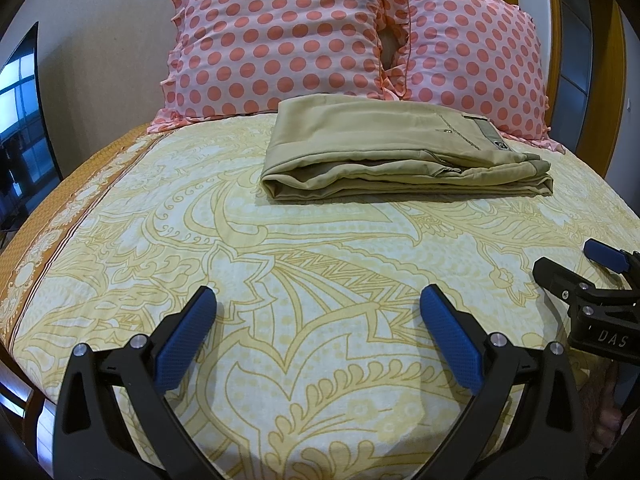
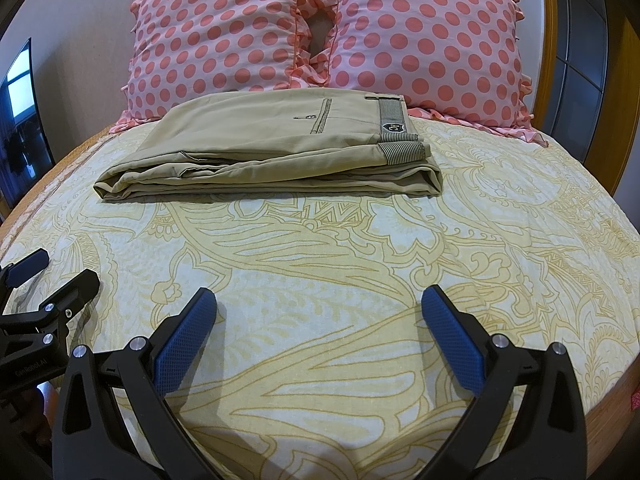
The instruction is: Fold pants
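Note:
Khaki pants (image 1: 400, 152) lie folded into a flat rectangular stack on the bed, near the pillows; they also show in the right wrist view (image 2: 272, 156), with the striped waistband at the right end. My left gripper (image 1: 318, 300) is open and empty, hovering over the bedsheet well short of the pants. My right gripper (image 2: 320, 300) is open and empty too, also back from the pants. The right gripper shows at the right edge of the left wrist view (image 1: 576, 268). The left gripper shows at the left edge of the right wrist view (image 2: 52, 272).
The bed has a yellow patterned sheet (image 1: 280, 280). Two pink polka-dot pillows (image 2: 224, 32) (image 2: 432, 40) lean at the head, just behind the pants. A wooden headboard (image 2: 544, 40) is at the right. A dark screen (image 1: 20, 120) stands at the left.

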Demonstrator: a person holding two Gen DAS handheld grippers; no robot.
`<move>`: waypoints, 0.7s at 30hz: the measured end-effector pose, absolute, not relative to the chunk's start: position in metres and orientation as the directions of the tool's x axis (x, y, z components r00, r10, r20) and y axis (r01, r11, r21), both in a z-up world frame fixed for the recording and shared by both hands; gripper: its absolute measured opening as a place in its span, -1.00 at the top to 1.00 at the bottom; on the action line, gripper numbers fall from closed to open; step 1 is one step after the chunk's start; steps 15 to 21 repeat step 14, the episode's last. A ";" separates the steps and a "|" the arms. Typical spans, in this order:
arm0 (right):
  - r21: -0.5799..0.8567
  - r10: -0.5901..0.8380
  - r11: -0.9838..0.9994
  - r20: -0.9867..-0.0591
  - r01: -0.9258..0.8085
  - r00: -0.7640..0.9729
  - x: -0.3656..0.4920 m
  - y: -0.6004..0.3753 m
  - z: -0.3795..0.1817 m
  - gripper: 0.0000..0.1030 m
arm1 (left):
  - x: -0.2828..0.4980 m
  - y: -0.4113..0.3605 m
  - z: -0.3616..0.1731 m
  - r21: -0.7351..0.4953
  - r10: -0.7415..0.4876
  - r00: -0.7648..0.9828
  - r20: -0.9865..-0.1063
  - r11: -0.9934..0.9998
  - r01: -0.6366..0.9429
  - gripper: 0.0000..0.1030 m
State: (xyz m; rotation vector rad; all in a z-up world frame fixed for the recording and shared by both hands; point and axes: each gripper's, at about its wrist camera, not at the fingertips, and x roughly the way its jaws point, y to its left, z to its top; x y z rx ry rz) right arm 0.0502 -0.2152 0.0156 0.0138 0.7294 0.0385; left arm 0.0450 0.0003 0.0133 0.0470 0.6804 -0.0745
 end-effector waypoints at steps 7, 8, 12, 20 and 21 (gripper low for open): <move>0.025 0.014 1.000 -0.667 0.003 0.744 0.050 -0.213 0.018 -0.97 | 0.047 0.000 0.013 0.022 -0.055 0.772 -0.633 0.996 0.089 -0.97; 0.025 0.011 1.000 -0.667 0.007 0.745 0.050 -0.213 0.018 -0.97 | 0.047 0.001 0.013 0.023 -0.056 0.773 -0.633 0.996 0.090 -0.97; 0.025 0.007 1.000 -0.667 0.013 0.745 0.050 -0.212 0.018 -0.97 | 0.047 0.001 0.012 0.024 -0.053 0.771 -0.635 0.996 0.088 -0.97; 0.025 0.007 1.000 -0.667 0.013 0.745 0.050 -0.212 0.018 -0.97 | 0.047 0.001 0.012 0.023 -0.051 0.771 -0.635 0.996 0.085 -0.97; 0.025 0.007 1.000 -0.667 0.013 0.745 0.050 -0.212 0.018 -0.97 | 0.047 0.001 0.012 0.023 -0.051 0.771 -0.635 0.996 0.085 -0.97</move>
